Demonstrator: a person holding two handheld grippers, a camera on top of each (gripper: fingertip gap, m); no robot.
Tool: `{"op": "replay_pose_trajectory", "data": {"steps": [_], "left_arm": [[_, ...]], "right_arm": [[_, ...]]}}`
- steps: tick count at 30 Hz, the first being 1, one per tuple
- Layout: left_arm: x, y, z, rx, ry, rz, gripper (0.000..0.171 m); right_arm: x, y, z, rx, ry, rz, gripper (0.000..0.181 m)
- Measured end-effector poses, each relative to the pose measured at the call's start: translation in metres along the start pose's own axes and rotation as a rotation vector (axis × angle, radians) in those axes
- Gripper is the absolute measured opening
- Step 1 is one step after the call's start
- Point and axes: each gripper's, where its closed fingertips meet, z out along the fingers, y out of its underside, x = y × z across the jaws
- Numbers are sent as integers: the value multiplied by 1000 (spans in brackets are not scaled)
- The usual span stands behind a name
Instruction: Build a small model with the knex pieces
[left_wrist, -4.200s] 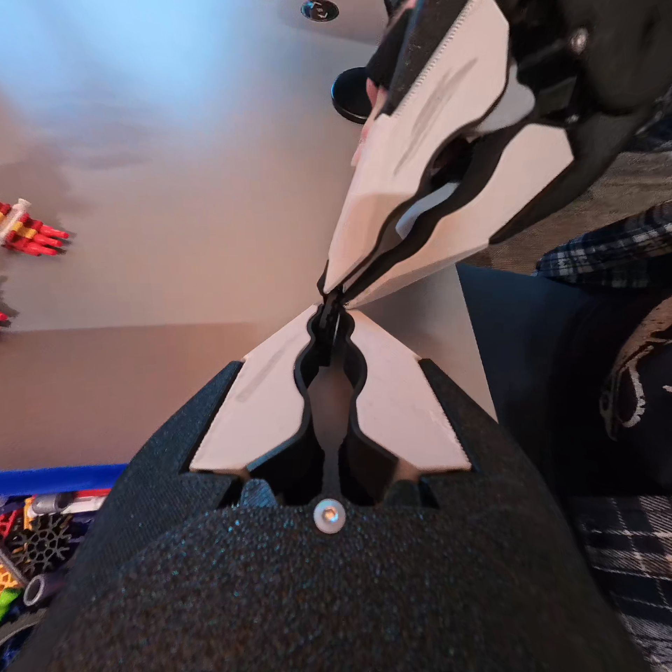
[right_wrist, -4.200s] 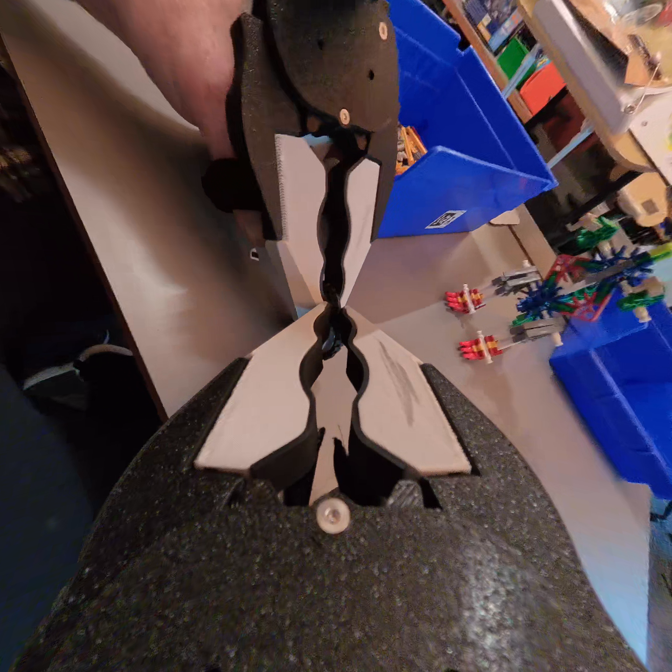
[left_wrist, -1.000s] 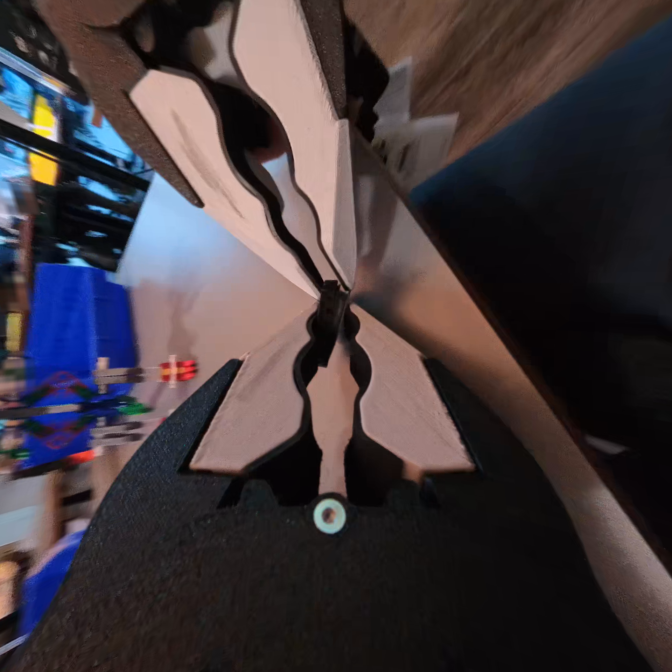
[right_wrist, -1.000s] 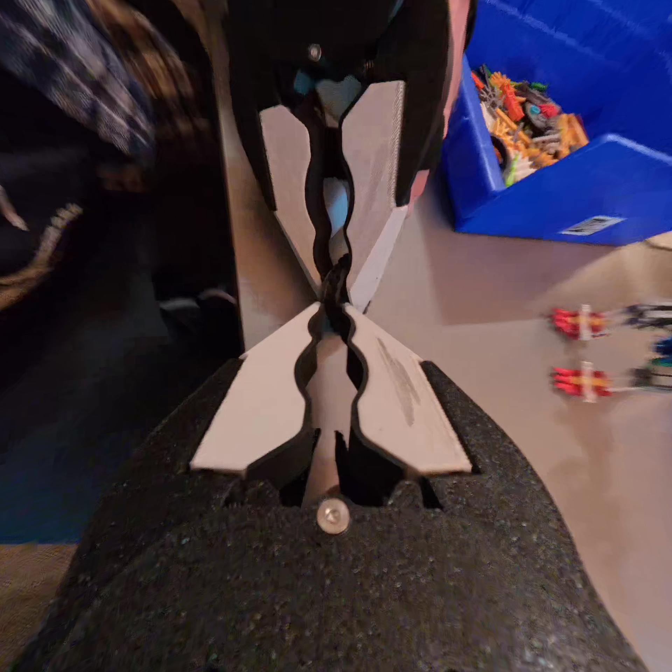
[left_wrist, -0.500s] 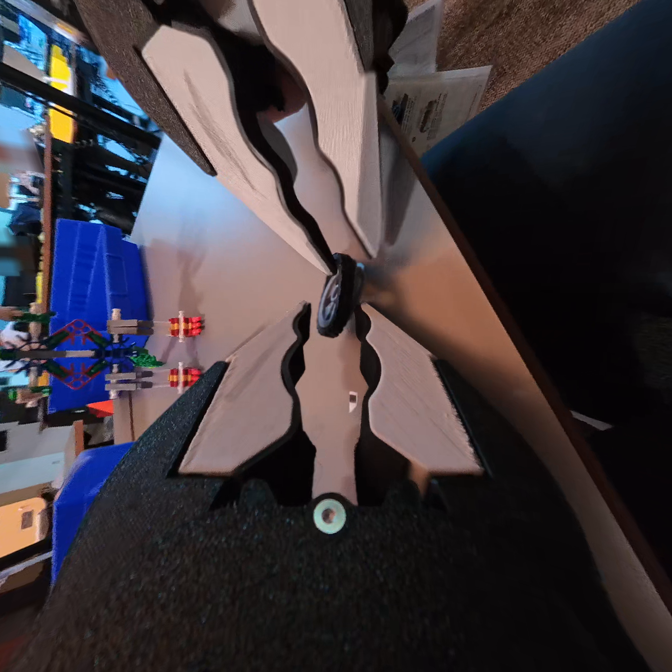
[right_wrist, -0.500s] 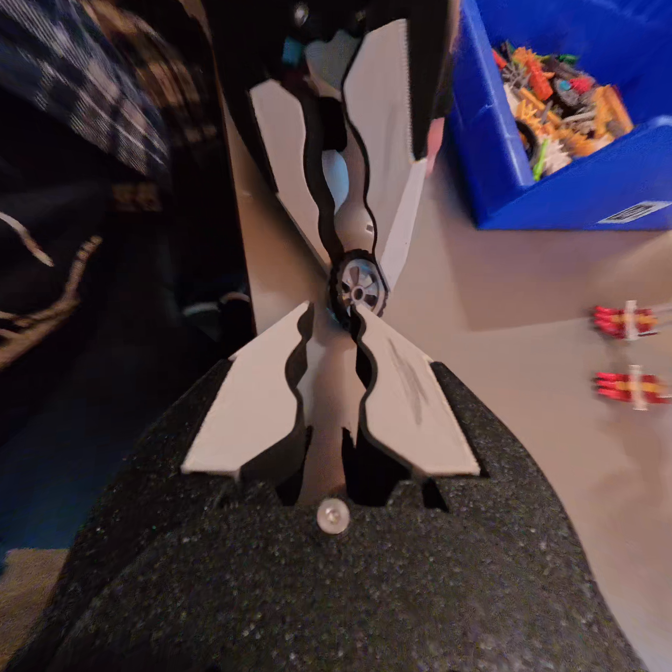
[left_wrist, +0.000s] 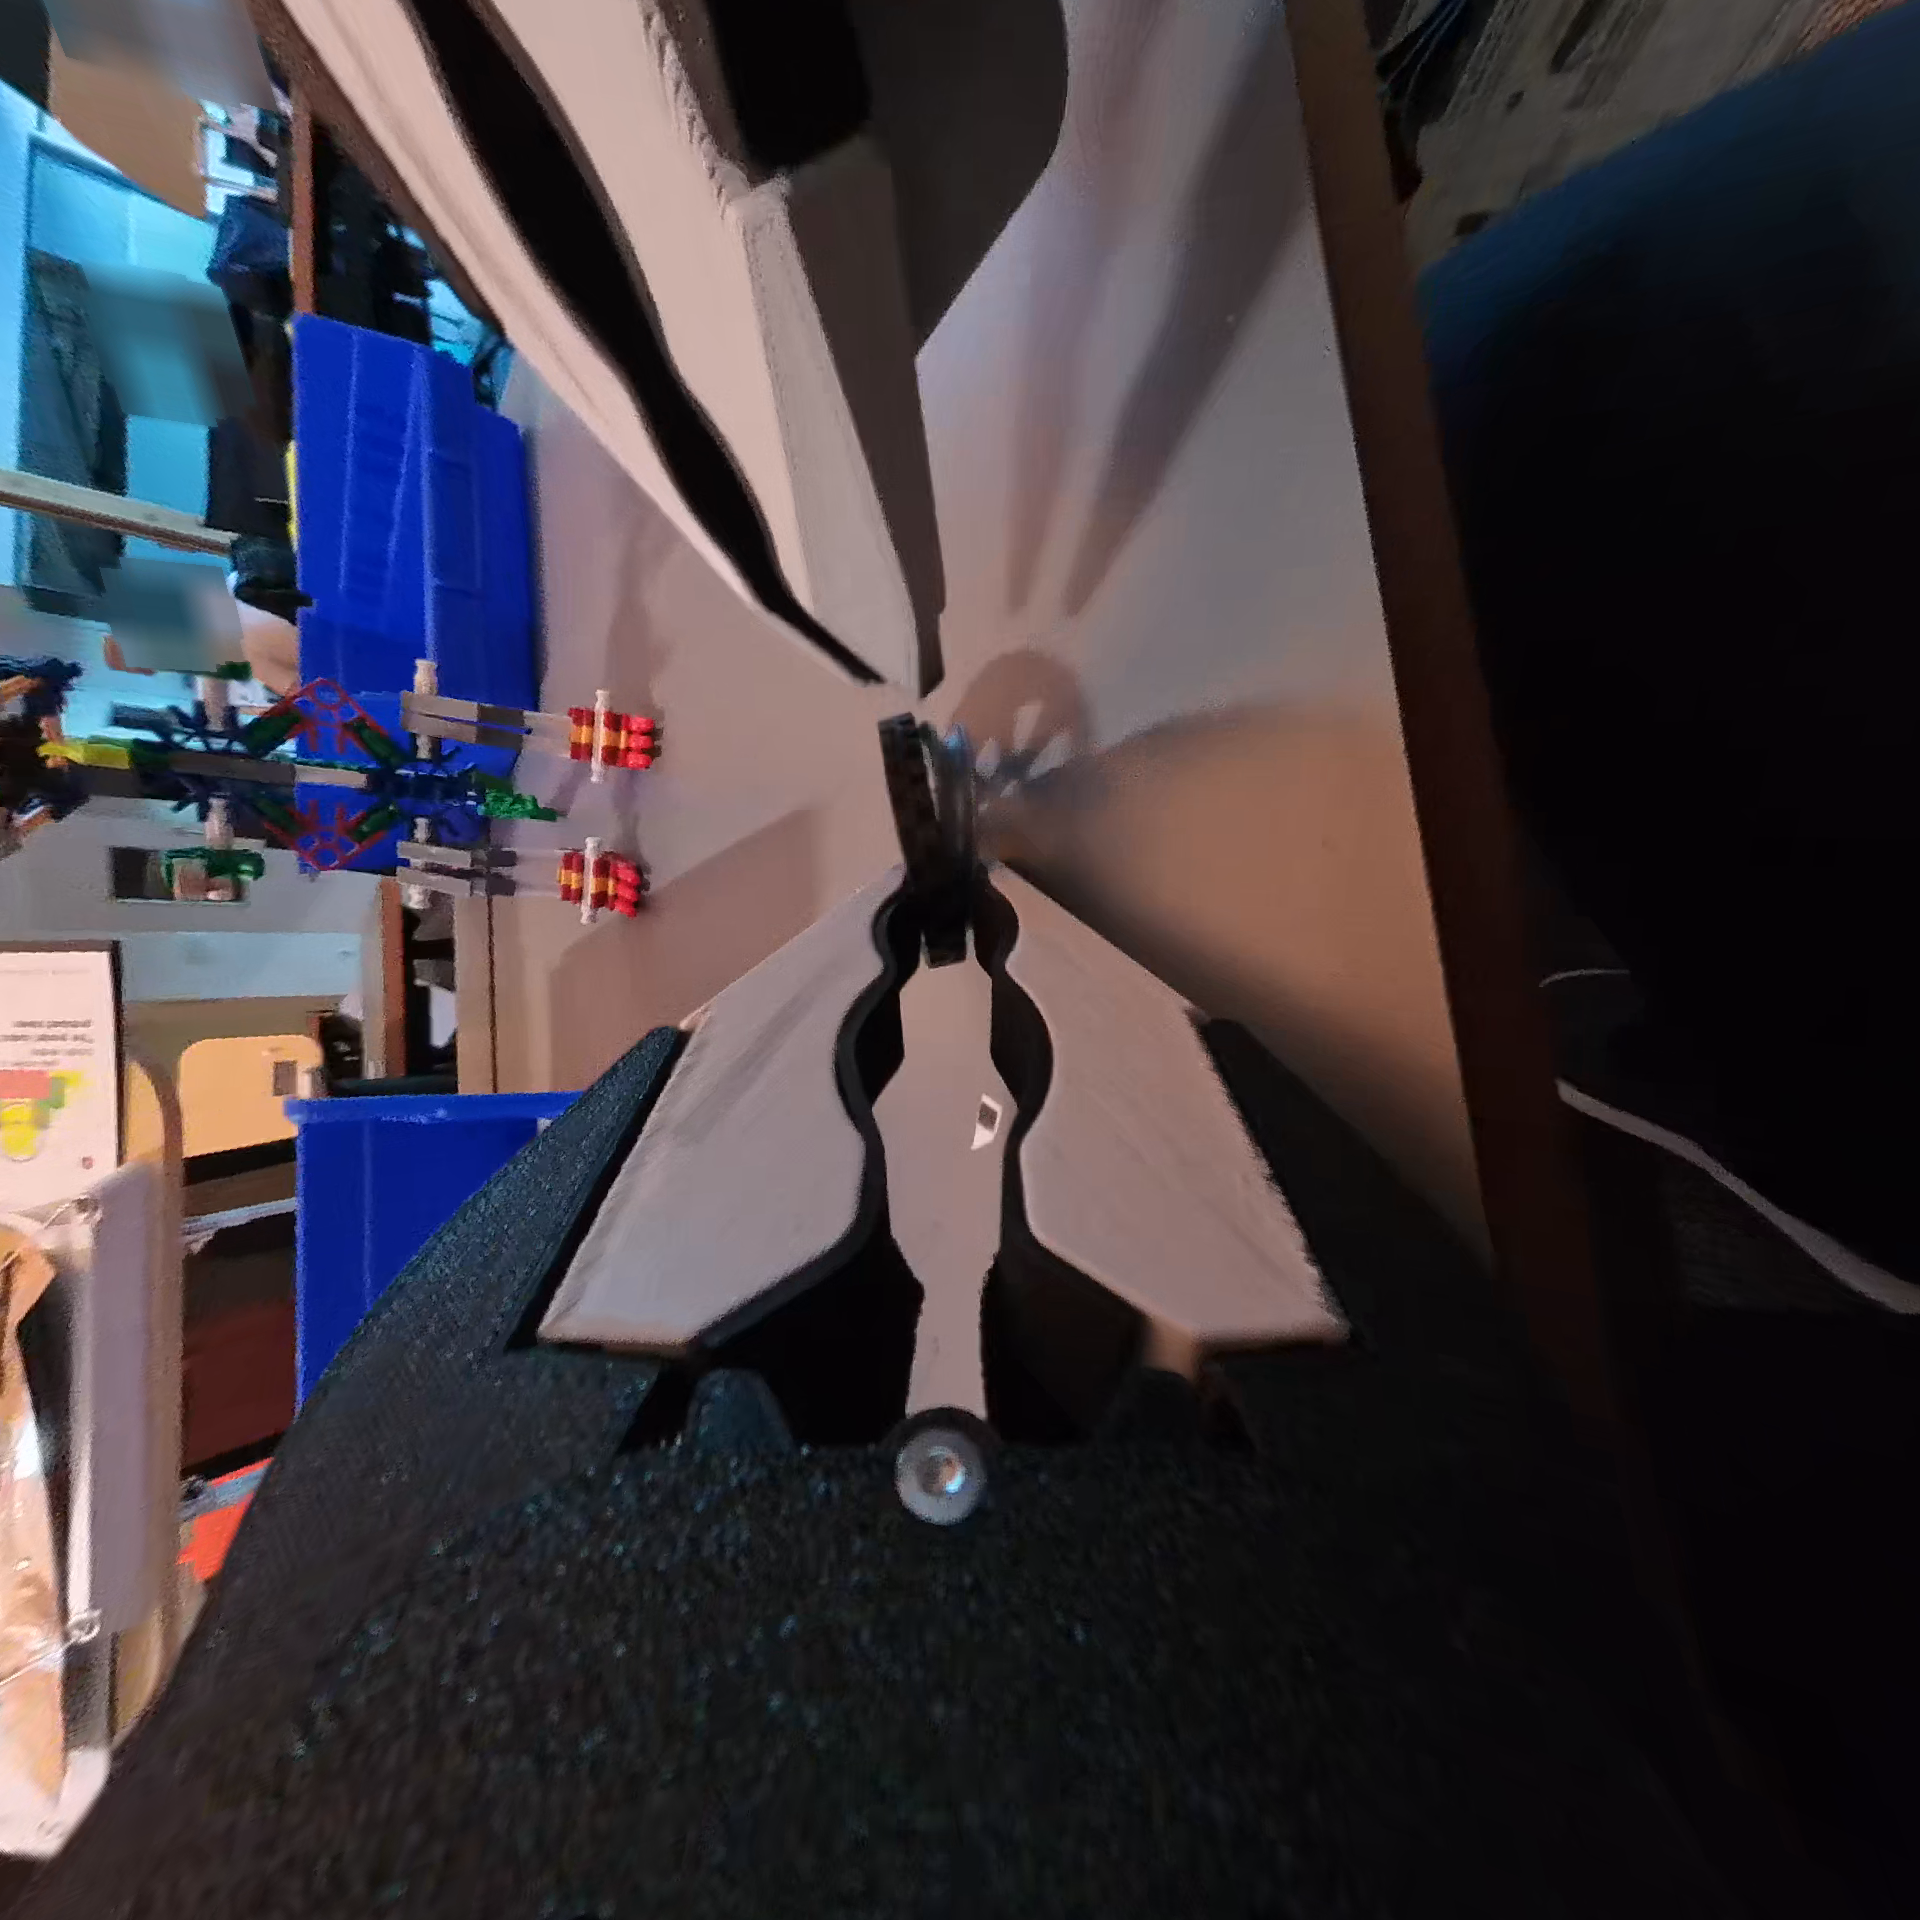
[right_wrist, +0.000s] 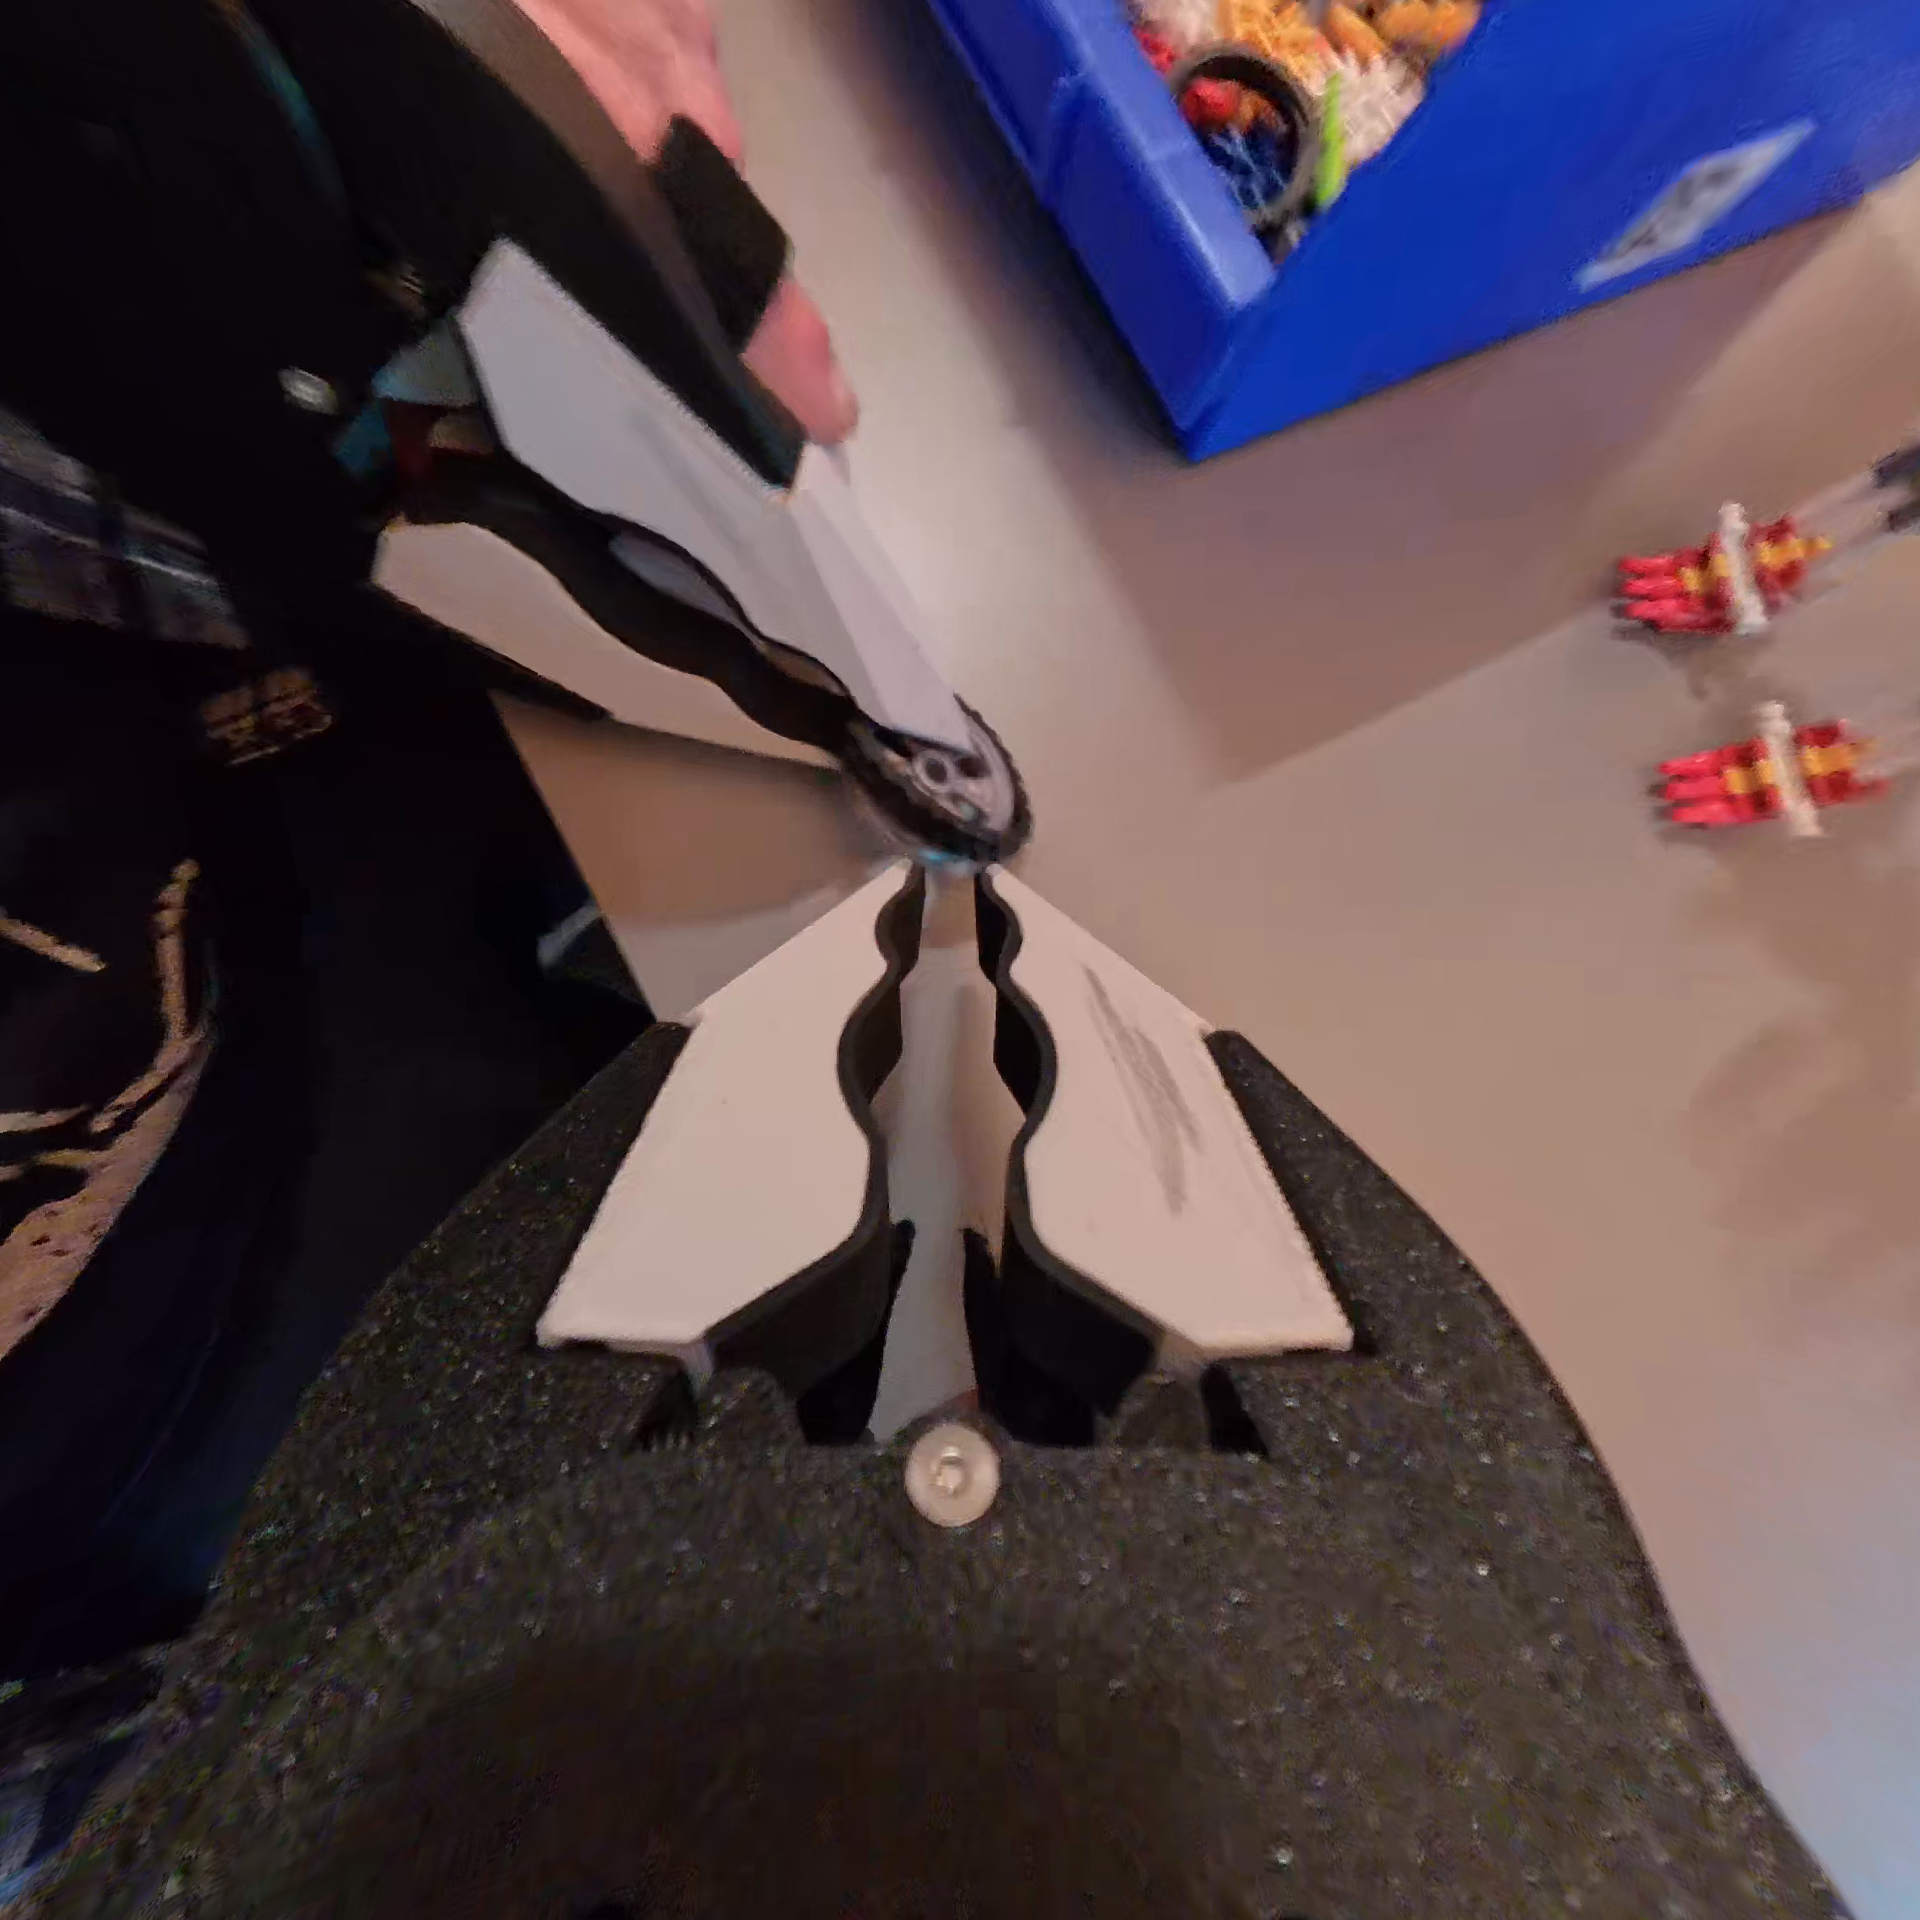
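My left gripper (left_wrist: 940, 904) is shut on a small black wheel with a grey hub (left_wrist: 920, 805), held edge-on just above the grey table (left_wrist: 1195, 623). The right gripper (left_wrist: 899, 681) hangs above the wheel, apart from it. In the right wrist view my right gripper (right_wrist: 948, 878) has its jaws a narrow gap apart with nothing between them, its tips just below the wheel (right_wrist: 940, 779). The left gripper (right_wrist: 904, 748) reaches in from the upper left, pinching that wheel, with a person's hand (right_wrist: 769, 343) behind it.
A blue bin (right_wrist: 1455, 312) of mixed rod-and-connector toy parts stands at the back. Two red-and-yellow ends (right_wrist: 1725, 582) (right_wrist: 1766, 779) of a built toy model (left_wrist: 343, 790) lie on the table. More blue bins (left_wrist: 405, 499) (left_wrist: 416, 1195) stand beyond. The table's brown edge (left_wrist: 1455, 831) runs close by. Less than 4 cm separates the two grippers' tips.
Both grippers first pinched the wheel together. The right gripper let go and drew back a little; the left gripper closed on the wheel and holds it alone. Both views have swung round.
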Motion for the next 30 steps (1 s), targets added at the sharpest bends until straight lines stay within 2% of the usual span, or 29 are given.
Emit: {"op": "replay_pose_trajectory", "data": {"steps": [2, 4, 7, 12, 15, 19, 21, 23, 25, 27, 30], "left_arm": [[1, -1, -2, -12, 7, -3, 8], [4, -5, -4, 5, 31, -1, 9], [4, -6, -4, -2, 37, -17, 10], [4, -18, -11, 44, 63, -44, 29], [4, -19, -18, 91, 144, -154, 39], [-6, -22, -27, 199, 243, -328, 27], [-10, -24, -27, 234, 281, -367, 20], [-10, -24, -22, 232, 302, -355, 17], [-6, -20, -10, 193, 308, -338, 16], [3, -14, 1, 138, 330, -316, 14], [8, -18, 3, 155, 356, -337, 5]], "right_arm": [[-1, 6, 0, -41, 37, -15, 8], [-11, 5, 5, -29, -1, 2, 7], [13, 11, 11, -59, 122, 21, 4], [38, 20, 19, -94, 194, 38, 1], [37, 13, 9, -47, 175, 93, 6], [19, -4, -3, 42, 76, 194, 10], [7, -8, -2, 46, 26, 215, 13], [6, 0, 5, -10, 53, 200, 12], [12, 9, 12, -71, 130, 167, 9], [10, 9, 15, -90, 135, 159, 8], [13, 13, 17, -119, 168, 136, 7]]}}
